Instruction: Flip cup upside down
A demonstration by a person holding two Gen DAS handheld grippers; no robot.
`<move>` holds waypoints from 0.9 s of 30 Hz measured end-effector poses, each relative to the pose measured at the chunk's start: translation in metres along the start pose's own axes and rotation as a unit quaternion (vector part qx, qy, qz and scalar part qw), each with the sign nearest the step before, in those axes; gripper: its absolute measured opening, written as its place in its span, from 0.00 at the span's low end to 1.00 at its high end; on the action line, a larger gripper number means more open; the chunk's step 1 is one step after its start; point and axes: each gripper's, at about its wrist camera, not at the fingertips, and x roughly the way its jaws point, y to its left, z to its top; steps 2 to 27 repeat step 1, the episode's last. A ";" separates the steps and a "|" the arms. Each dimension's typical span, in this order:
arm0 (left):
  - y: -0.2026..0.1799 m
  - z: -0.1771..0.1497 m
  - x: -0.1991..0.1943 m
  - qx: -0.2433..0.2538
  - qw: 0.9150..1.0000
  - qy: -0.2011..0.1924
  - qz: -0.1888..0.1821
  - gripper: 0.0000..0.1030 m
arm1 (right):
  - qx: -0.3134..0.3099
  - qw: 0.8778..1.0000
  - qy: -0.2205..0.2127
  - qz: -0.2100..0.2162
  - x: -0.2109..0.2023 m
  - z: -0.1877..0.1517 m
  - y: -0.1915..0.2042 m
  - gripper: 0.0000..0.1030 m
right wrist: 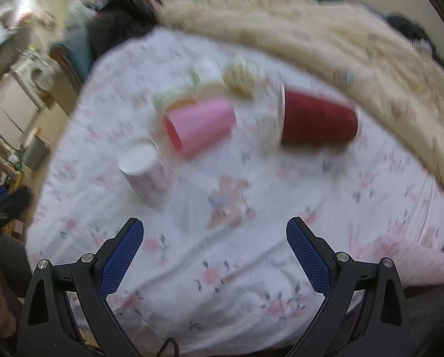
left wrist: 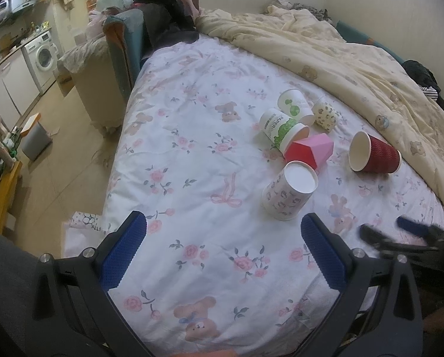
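Left wrist view: the left gripper [left wrist: 222, 229] hung over the floral sheet [left wrist: 192, 136] with its blue fingers [left wrist: 127, 247] spread wide and nothing between them. At about one o'clock from it lay a cluster of cups. The nearest, a white printed cup [left wrist: 287, 192], already stood base-up. Beyond it a pink cup [left wrist: 311, 148] lay on its side, touching a green-print cup [left wrist: 281, 128]; a second green cup [left wrist: 294, 104] and a small patterned cup [left wrist: 326, 113] lay behind. A red cup [left wrist: 373, 156] lay on its side at two o'clock, apart from the rest. The right gripper [left wrist: 400, 232] showed blurred at three o'clock.

Right wrist view: badly blurred. The right gripper's fingers [right wrist: 308, 253] were also spread and empty. The red cup [right wrist: 317, 117] lay at one o'clock, mouth to the left; the pink cup [right wrist: 201, 125] at twelve; the white cup [right wrist: 146, 172] at eleven.

Which cup was meant next I cannot tell. Risks, as I judge: the soft sheet could let a flipped cup tip, thin paper walls could crush under a hard pinch, and reaching the pink cup could knock its neighbours.
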 end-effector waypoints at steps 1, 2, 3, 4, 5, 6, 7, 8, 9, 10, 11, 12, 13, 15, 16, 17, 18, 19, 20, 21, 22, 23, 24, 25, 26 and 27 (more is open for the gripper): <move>0.002 0.001 -0.001 -0.005 1.000 0.000 -0.003 1.00 | 0.008 1.000 0.018 -0.005 0.010 0.003 0.002 0.96; 0.002 0.001 -0.001 -0.005 1.000 0.000 -0.003 1.00 | 0.008 1.000 0.018 -0.005 0.010 0.003 0.002 0.96; 0.002 0.001 -0.001 -0.005 1.000 0.000 -0.003 1.00 | 0.008 1.000 0.018 -0.005 0.010 0.003 0.002 0.96; 0.002 0.001 -0.001 -0.005 1.000 0.000 -0.003 1.00 | 0.008 1.000 0.018 -0.005 0.010 0.003 0.002 0.96; 0.002 0.001 -0.001 -0.005 1.000 0.000 -0.003 1.00 | 0.008 1.000 0.018 -0.005 0.010 0.003 0.002 0.96; 0.002 0.001 -0.001 -0.005 1.000 0.000 -0.003 1.00 | 0.008 1.000 0.018 -0.005 0.010 0.003 0.002 0.96; 0.002 0.001 -0.001 -0.005 1.000 0.000 -0.003 1.00 | 0.008 1.000 0.018 -0.005 0.010 0.003 0.002 0.96; 0.002 0.001 -0.001 -0.005 1.000 0.000 -0.003 1.00 | 0.008 1.000 0.018 -0.005 0.010 0.003 0.002 0.96; 0.002 0.001 -0.001 -0.005 1.000 0.000 -0.003 1.00 | 0.008 1.000 0.018 -0.005 0.010 0.003 0.002 0.96; 0.002 0.001 -0.001 -0.005 1.000 0.000 -0.003 1.00 | 0.008 1.000 0.018 -0.005 0.010 0.003 0.002 0.96; 0.002 0.001 -0.001 -0.005 1.000 0.000 -0.003 1.00 | 0.008 1.000 0.018 -0.005 0.010 0.003 0.002 0.96; 0.002 0.001 -0.001 -0.005 1.000 0.000 -0.003 1.00 | 0.008 1.000 0.018 -0.005 0.010 0.003 0.002 0.96; 0.002 0.001 -0.001 -0.005 1.000 0.000 -0.003 1.00 | 0.008 1.000 0.018 -0.005 0.010 0.003 0.002 0.96; 0.002 0.001 -0.001 -0.005 1.000 0.000 -0.003 1.00 | 0.008 1.000 0.018 -0.005 0.010 0.003 0.002 0.96; 0.002 0.001 -0.001 -0.005 1.000 0.000 -0.003 1.00 | 0.008 1.000 0.018 -0.005 0.010 0.003 0.002 0.96; 0.002 0.001 -0.001 -0.005 1.000 0.000 -0.003 1.00 | 0.008 1.000 0.018 -0.005 0.010 0.003 0.002 0.96; 0.002 0.001 -0.001 -0.005 1.000 0.000 -0.003 1.00 | 0.008 1.000 0.018 -0.005 0.010 0.003 0.002 0.96; 0.002 0.001 -0.001 -0.005 1.000 0.000 -0.003 1.00 | 0.008 1.000 0.018 -0.005 0.010 0.003 0.002 0.96; 0.002 0.001 -0.001 -0.005 1.000 0.000 -0.003 1.00 | 0.008 1.000 0.018 -0.005 0.010 0.003 0.002 0.96; 0.002 0.001 -0.001 -0.005 1.000 0.000 -0.003 1.00 | 0.008 1.000 0.018 -0.005 0.010 0.003 0.002 0.96; 0.002 0.001 -0.001 -0.005 1.000 0.000 -0.003 1.00 | 0.008 1.000 0.018 -0.005 0.010 0.003 0.002 0.96; 0.002 0.001 -0.001 -0.005 1.000 0.000 -0.003 1.00 | 0.008 1.000 0.018 -0.005 0.010 0.003 0.002 0.96; 0.002 0.001 -0.001 -0.005 1.000 0.000 -0.003 1.00 | 0.008 1.000 0.018 -0.005 0.010 0.003 0.002 0.96; 0.002 0.001 -0.001 -0.005 1.000 0.000 -0.003 1.00 | 0.008 1.000 0.018 -0.005 0.010 0.003 0.002 0.96; 0.002 0.001 -0.001 -0.005 1.000 0.000 -0.003 1.00 | 0.008 1.000 0.018 -0.005 0.010 0.003 0.002 0.96; 0.002 0.001 -0.001 -0.005 1.000 0.000 -0.003 1.00 | 0.008 1.000 0.018 -0.005 0.010 0.003 0.002 0.96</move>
